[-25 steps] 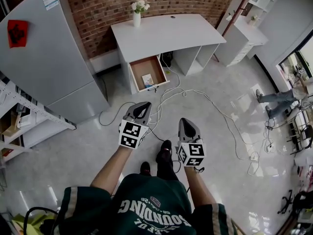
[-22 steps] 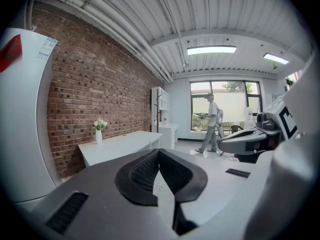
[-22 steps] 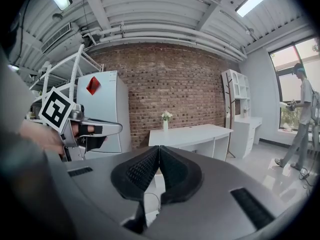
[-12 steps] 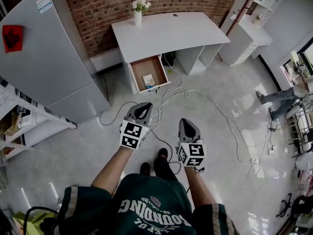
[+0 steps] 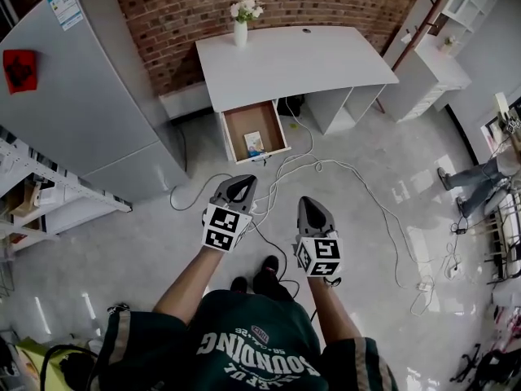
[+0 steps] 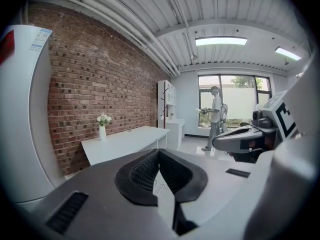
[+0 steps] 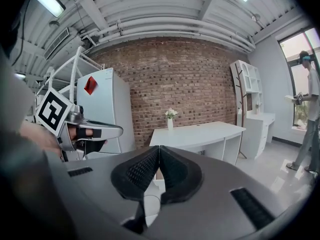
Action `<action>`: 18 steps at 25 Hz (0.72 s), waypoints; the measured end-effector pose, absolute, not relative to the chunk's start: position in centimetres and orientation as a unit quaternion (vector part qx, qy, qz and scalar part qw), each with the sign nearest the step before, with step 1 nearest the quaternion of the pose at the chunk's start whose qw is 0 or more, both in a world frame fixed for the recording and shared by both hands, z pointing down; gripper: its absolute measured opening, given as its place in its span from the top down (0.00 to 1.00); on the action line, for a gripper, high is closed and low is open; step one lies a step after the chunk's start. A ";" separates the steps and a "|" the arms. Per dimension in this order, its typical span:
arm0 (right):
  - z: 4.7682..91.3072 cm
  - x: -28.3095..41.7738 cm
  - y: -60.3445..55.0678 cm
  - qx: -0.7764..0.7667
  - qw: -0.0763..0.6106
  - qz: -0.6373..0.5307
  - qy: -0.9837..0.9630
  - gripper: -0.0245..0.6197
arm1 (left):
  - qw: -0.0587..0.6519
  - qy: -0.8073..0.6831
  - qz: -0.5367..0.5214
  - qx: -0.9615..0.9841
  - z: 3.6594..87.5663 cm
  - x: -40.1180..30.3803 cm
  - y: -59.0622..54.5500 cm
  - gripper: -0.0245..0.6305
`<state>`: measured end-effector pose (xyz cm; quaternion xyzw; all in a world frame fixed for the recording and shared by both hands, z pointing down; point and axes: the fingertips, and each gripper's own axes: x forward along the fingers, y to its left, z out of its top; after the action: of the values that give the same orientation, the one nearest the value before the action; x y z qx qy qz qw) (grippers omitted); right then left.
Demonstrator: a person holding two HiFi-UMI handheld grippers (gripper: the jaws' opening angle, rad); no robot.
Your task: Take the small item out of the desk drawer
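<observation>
Standing back from the white counter [image 5: 293, 55], the person holds both claws out in front, well short of it. The left claw [image 5: 241, 181] has its jaws pressed together with nothing between them; its own view shows the two dark ribbed pads meeting along one line. The right claw [image 5: 310, 203] is likewise closed and empty, its pads meeting tip to tip. Each claw carries its marker cube just ahead of the forearm, and the two hang side by side above the pale glossy floor [image 5: 122, 251].

Under the counter's left end the drawer [image 5: 242, 117] stands pulled out, its brown bottom showing. The small item [image 5: 255, 142], a flat pale thing with some blue on it, lies inside toward the drawer's front edge; what it is cannot be made out. Both claws are well apart from it.

A white vase of flowers [image 5: 240, 31] stands at the counter's back left corner, against the brick wall [image 5: 179, 6]. A grey fridge [image 5: 81, 96] stands left of the counter. White cables [image 5: 277, 168] trail over the floor between drawer and claws.
</observation>
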<state>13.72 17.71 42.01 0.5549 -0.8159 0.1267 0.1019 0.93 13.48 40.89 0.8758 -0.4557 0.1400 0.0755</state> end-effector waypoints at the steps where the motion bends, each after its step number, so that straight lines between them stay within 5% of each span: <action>1: 42.0 13.9 17.1 0.551 0.102 0.127 -0.819 0.92 | 0.076 -0.459 0.142 0.874 40.9 1.1 13.0 0.94; 18: 42.8 14.3 10.7 0.471 0.105 0.128 -0.866 0.92 | 0.077 -0.529 0.145 0.832 40.2 1.8 8.6 0.94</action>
<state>14.27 10.67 42.78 0.4708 -0.8665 0.1283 0.1053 1.75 8.59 40.22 0.8324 -0.5293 0.1449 0.0768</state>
